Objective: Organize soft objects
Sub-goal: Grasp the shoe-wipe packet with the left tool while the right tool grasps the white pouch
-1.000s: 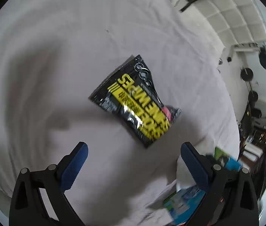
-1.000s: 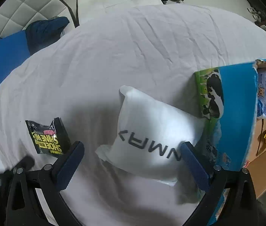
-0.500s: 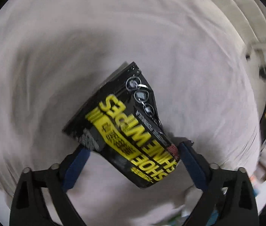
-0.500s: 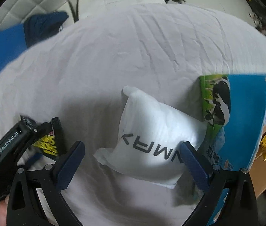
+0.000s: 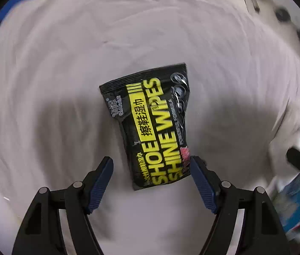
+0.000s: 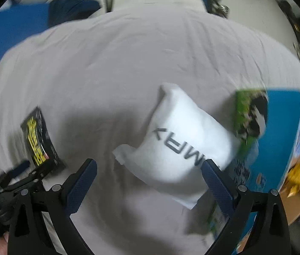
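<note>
A black and yellow pack of shoe shine wipes (image 5: 152,125) lies flat on the white sheet. My left gripper (image 5: 151,165) is open, its fingers on either side of the pack's near end; the right finger (image 5: 201,182) is at the pack's edge. The pack also shows at the left of the right wrist view (image 6: 39,138), with the left gripper (image 6: 30,170) at its near end. A white soft bag (image 6: 182,146) with grey letters lies in front of my right gripper (image 6: 147,172), which is open and empty just short of it.
A blue and green carton (image 6: 273,140) stands open at the right, against the white bag, with snack packs inside. The white sheet (image 5: 65,63) covers the whole surface. Blue cushions (image 6: 13,29) lie at the far left.
My left gripper has come down over the wipes pack, turned, and narrowed its opening around the pack's end. My right gripper has drifted a little closer to the white bag.
</note>
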The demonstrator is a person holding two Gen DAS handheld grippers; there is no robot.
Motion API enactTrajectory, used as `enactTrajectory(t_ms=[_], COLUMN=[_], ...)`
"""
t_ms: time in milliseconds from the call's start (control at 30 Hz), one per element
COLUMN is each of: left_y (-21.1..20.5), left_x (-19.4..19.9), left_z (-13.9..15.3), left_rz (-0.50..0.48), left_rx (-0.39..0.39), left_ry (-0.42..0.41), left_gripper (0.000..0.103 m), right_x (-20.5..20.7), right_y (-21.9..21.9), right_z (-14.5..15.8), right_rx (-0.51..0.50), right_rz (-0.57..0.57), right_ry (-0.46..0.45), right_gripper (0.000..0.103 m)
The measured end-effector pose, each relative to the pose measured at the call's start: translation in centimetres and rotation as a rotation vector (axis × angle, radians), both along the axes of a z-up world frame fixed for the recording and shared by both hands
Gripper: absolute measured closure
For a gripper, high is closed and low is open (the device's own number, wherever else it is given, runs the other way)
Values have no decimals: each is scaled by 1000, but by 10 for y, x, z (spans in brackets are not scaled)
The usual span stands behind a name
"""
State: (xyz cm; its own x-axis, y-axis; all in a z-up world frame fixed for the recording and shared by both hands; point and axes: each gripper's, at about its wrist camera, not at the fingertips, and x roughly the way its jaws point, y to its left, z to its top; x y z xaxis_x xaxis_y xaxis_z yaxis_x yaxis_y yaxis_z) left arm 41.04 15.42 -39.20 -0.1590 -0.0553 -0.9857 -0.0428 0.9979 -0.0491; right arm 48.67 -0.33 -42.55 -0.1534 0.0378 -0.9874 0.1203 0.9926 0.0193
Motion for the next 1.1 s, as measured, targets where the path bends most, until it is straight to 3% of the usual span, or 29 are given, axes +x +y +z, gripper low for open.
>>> enactTrajectory(t_ms=[200, 267, 367, 433, 467, 533, 600, 700, 833, 967, 1000, 1100], left_y=[28, 32, 28, 17, 12, 6, 0, 2, 8, 6, 5, 3], left_x=[1, 6, 7, 4, 2, -2, -7, -3, 1, -3, -8, -20], left_z=[-16, -18, -18, -13, -11, -6, -6, -4, -6, -7, -9, -8], left_rz=[208, 223, 171, 108, 86, 57, 49, 51, 34, 23, 20, 6], left_rx=[-59, -40, 16, 55, 56, 62, 64, 60, 56, 56, 56, 57], left_ry=[29, 22, -17, -40, -54, -69, -81, -87, -88, -91, -93, -99], left_gripper=[30, 30, 30, 37, 40, 47, 46, 47, 47, 47, 47, 47], right_x=[-3, 0, 4, 8, 9, 8, 0, -7, -5, -2, -1, 0], right_y=[-31, -42, -46, -43, -39, -32, -31, -32, -31, -27, -21, 11], right_z=[1, -2, -6, -9, -9, -6, -1, -1, -20, -22, -21, -8], right_rx=[38, 45, 19, -14, -29, -64, -102, -120, -147, -183, -193, -238], right_rz=[-267, -381, -450, -447, -434, -364, -328, -339, -381, -398, -366, -205], right_ry=[-23, -28, -22, -9, -3, 2, -18, -11, 33, 17, 14, -28], right_gripper=[1, 1, 2, 9, 18, 22, 18, 2, 0, 14, 22, 32])
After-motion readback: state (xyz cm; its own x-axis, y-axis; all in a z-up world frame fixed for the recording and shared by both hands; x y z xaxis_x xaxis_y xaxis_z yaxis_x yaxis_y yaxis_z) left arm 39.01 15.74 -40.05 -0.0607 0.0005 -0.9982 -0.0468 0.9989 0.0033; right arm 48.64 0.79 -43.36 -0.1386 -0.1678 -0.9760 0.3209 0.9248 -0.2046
